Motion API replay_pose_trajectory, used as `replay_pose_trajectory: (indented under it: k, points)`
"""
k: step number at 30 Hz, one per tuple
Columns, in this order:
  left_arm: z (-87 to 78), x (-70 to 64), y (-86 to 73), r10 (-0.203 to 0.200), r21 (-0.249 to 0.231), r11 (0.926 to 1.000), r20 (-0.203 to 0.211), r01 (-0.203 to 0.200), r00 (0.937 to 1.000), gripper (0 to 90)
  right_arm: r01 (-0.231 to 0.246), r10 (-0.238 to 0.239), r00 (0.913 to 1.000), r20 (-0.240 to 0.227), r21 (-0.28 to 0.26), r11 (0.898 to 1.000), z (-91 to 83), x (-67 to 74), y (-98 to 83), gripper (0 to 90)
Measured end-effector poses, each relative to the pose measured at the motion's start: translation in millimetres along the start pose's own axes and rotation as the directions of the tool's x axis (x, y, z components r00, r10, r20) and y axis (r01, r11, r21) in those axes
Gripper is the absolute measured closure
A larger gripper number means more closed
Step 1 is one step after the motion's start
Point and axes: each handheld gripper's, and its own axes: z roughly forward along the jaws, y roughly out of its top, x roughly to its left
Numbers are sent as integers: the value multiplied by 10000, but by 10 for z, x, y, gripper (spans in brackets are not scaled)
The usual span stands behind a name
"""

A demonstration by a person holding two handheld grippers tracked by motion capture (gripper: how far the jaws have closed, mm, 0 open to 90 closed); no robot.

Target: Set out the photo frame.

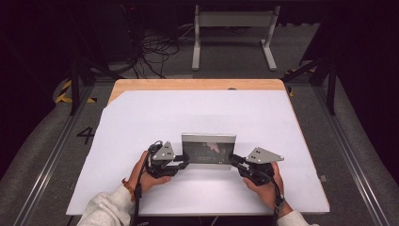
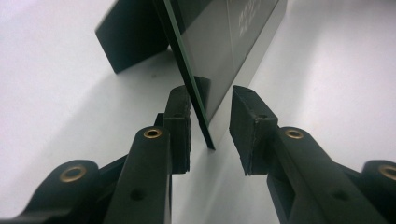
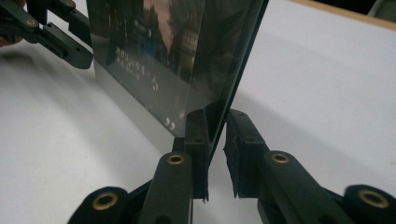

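A framed glass panel (image 1: 208, 141) with a dark, reflective face stands upright on the white table sheet (image 1: 197, 113), a dark prop (image 2: 130, 37) behind it. My left gripper (image 1: 182, 160) is at its left end. In the left gripper view the panel's thin edge (image 2: 187, 70) runs between the jaws of the left gripper (image 2: 210, 100); one pad (image 2: 180, 116) lies close against it and a gap shows at the other, so it is open. My right gripper (image 1: 234, 161) is at the panel's right end. There the right gripper (image 3: 215, 121) is shut on the panel's edge (image 3: 233, 70).
The white sheet covers a wooden table (image 1: 197, 84) and reaches its front edge. Beyond the table are a grey floor, a tangle of cables (image 1: 155, 52) and a white metal stand (image 1: 233, 28). Rails (image 1: 51, 155) run along both sides.
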Motion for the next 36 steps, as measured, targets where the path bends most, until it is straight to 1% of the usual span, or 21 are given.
replay_pose_trajectory:
  k: [1, 2, 4, 5, 7, 10, 12, 14, 17, 19, 26, 36]
  points:
    - [22, -12, -9, -10, 25, 10000, -71, 10, 10000, 685, 45, -45, 10000, -15, 132, 9999, 10, 4, -19, 805]
    - [43, -26, -13, 65, 139, 9999, -167, -63, 9998, 687, 107, -107, 9999, -15, 287, 9995, 24, 10, -42, 807]
    - [76, -45, -20, 312, 457, 9985, -255, -300, 9992, 697, 140, -137, 9999, -48, 515, 9986, 55, 24, -89, 808]
    - [90, -59, -27, 425, 646, 9971, -328, -403, 9986, 699, 153, -151, 9999, -37, 544, 9984, 59, 26, -94, 809]
    - [116, -68, -39, 566, 772, 9956, -392, -535, 9976, 705, 163, -162, 9999, -34, 554, 9983, 60, 29, -93, 809]
    - [124, -65, -43, 610, 708, 9958, -425, -579, 9972, 705, 110, -107, 9999, -50, 556, 9984, 75, 33, -105, 802]
    - [125, -55, -43, 619, 708, 9958, -419, -588, 9972, 704, 174, -174, 9998, 11, 582, 9982, 84, 42, -98, 800]
    - [132, -52, -42, 553, 681, 9963, -487, -520, 9973, 702, 141, -144, 9999, 42, 568, 9983, 97, 46, -96, 797]
    - [135, -33, -44, 504, 658, 9967, -436, -475, 9978, 700, 157, -164, 9998, 108, 579, 9982, 120, 51, -91, 792]
    - [138, -35, -40, 571, 678, 9963, -489, -537, 9972, 699, 142, -148, 9999, 85, 582, 9982, 125, 51, -95, 792]
    - [150, -21, -47, 373, 558, 9978, -503, -344, 9980, 696, 196, -214, 9994, 263, 667, 9976, 170, 65, -78, 775]
    - [151, -6, -41, 356, 612, 9976, -471, -327, 9983, 695, 224, -244, 9992, 308, 641, 9977, 180, 62, -78, 776]
